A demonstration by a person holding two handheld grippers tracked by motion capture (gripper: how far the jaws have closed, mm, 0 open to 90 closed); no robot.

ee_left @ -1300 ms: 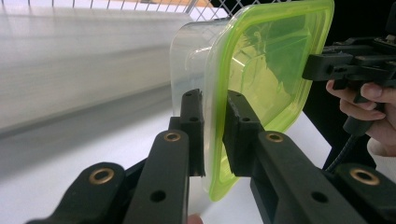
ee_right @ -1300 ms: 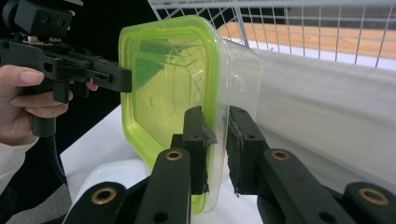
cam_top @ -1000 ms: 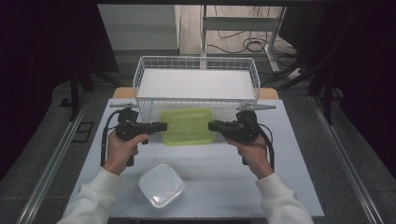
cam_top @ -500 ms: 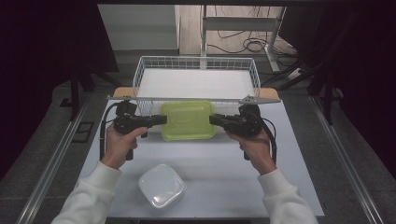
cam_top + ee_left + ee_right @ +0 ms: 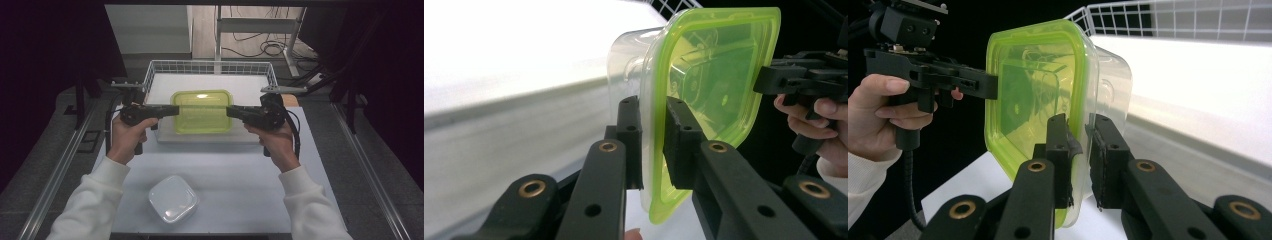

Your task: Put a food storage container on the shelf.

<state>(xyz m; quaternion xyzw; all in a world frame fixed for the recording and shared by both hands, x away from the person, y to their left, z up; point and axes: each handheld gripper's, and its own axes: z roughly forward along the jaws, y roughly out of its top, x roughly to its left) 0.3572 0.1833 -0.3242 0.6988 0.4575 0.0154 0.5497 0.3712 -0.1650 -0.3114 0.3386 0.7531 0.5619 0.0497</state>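
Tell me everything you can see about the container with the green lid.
The container is a clear plastic tub with rounded corners, closed by a translucent lime-green lid with a raised rim. It looks empty. It is held level above the table, in front of the white wire basket, lid up. The left gripper clamps its rim on one side and the right gripper clamps the opposite side; nothing else touches it.

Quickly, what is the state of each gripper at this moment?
Left gripper: shut on the rim of the green-lidded container.
Right gripper: shut on the container's opposite rim.
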